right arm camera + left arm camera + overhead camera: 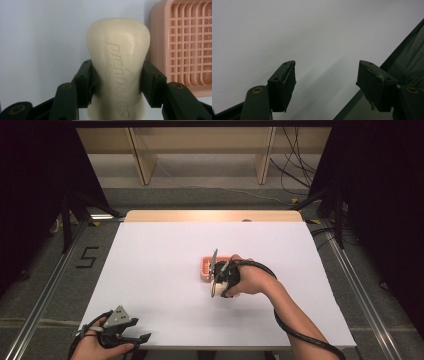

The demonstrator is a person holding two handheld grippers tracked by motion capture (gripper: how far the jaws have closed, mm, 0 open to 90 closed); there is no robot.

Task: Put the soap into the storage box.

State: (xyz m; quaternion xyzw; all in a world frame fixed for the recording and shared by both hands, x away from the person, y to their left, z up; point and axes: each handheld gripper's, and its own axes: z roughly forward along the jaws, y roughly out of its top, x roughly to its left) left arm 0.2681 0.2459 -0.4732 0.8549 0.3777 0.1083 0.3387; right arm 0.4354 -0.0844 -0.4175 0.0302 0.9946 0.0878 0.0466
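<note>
The right gripper (216,279) is held out over the middle of the table by the right hand (250,279), which wraps around its body, and the forearm comes in from the lower right edge of the high view. Its black cable loops over the wrist and runs back along the arm. In the right gripper view its two jaws press from both sides on a cream soap bar (119,67) (the pads touch its narrow waist). The left gripper (131,338) rests low at the near left corner, held by the left hand (95,347), with the grey plate on top. Its jaws stand well apart, with nothing between them.
</note>
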